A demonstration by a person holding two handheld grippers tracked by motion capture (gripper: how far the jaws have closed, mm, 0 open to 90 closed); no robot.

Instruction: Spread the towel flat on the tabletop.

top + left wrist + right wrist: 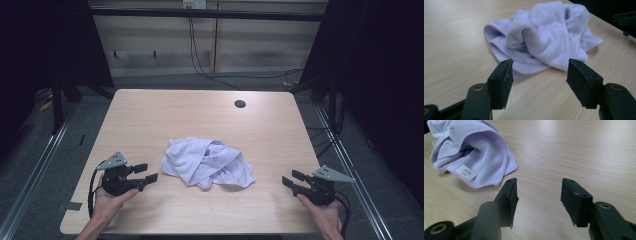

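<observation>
Tools: left tool (pixel 148 173) and right tool (pixel 290 179), both wide, empty.
Cloth (pixel 207 162): crumpled, mid tabletop (pixel 150 110).
Risk: pinching several bunched layers together.

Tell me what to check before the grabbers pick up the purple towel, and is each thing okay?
1. Left gripper open: ok, its jaws stand wide apart.
2. Right gripper open: ok, its jaws are apart too.
3. Both jaws empty: ok, nothing sits between them.
4. Towel free to lift: ok, it lies crumpled on the table with nothing on top.
5. An edge to grab: ok, a stitched hem with a small white label faces the right gripper.
6. All four corners found: cannot tell, the folds hide them.
</observation>
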